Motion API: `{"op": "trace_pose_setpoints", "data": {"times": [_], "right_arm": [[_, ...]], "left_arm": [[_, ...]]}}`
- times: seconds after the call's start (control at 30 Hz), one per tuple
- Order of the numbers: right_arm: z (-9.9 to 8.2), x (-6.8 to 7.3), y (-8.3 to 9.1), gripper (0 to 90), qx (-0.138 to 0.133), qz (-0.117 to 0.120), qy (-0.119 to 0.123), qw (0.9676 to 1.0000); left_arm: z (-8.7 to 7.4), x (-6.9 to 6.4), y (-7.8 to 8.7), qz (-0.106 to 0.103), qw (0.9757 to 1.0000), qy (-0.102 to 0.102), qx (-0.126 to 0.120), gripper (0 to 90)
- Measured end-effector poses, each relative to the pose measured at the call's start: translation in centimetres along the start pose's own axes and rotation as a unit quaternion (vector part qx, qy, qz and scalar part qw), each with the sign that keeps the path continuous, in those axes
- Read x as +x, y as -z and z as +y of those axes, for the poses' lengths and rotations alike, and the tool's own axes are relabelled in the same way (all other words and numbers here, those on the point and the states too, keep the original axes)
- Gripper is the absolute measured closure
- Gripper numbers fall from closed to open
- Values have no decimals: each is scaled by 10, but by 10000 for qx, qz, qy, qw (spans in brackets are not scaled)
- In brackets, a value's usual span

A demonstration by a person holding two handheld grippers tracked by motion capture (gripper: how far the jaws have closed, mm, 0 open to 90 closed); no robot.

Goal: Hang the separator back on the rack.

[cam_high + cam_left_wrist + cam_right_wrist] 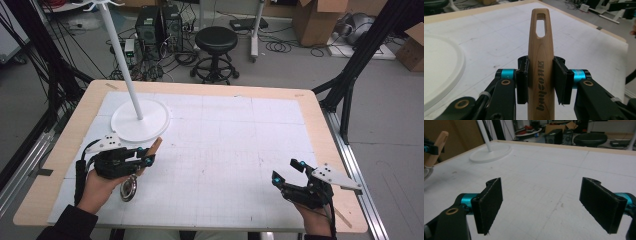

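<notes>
A wooden handle [541,62] with a slot near its tip and dark printed letters stands upright between the jaws of my left gripper [541,75], which is shut on it. In the high view the left gripper [146,157] is at the table's left front, the handle [155,146] points up and away, and a round shiny metal end [128,189] hangs below the hand. The handle [437,146] also appears at the far left of the right gripper view. My right gripper [286,170] hovers at the right front, open, with nothing between its jaws [549,205].
A white stand with a round base [140,121] and a thin leaning pole [121,55] sits at the table's back left; its base [490,153] also shows far off. A white gridded mat [225,150] covers the wooden table. A black stool [216,41] and boxes stand beyond.
</notes>
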State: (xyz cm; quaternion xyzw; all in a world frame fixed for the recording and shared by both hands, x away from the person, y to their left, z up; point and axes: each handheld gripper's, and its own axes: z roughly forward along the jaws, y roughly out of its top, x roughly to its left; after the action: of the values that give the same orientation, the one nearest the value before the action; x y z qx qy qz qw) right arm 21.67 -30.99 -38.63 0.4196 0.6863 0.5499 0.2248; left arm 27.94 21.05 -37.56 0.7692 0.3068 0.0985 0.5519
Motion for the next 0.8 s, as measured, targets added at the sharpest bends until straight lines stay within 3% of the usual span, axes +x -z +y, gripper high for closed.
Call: {"op": "trace_pose_setpoints", "data": {"times": [0.13,0.17,0.2,0.23,0.43,0.57,0.8], "right_arm": [[2,3,-2,177,-20,306,7,9995],[2,3,-2,177,-20,306,7,9995],[3,7,-4,177,-18,492,53,9988],[4,8,-5,178,-2,531,59,9986],[8,19,-12,178,-9,885,150,9960],[11,25,-15,178,-52,1125,136,9935],[24,44,-26,247,-256,1743,133,9843]], "left_arm": [[3,-8,-1,-210,9997,-114,-99,673],[4,-12,-2,-302,9993,-146,-165,673],[5,-18,-3,-488,9982,-207,-275,673],[5,-18,-3,-488,9982,-207,-275,673],[8,-32,-7,-1019,9929,-252,-554,673],[9,-39,-9,-1164,9907,-309,-627,673],[12,-56,-15,-1517,9844,-555,-696,673]]}}
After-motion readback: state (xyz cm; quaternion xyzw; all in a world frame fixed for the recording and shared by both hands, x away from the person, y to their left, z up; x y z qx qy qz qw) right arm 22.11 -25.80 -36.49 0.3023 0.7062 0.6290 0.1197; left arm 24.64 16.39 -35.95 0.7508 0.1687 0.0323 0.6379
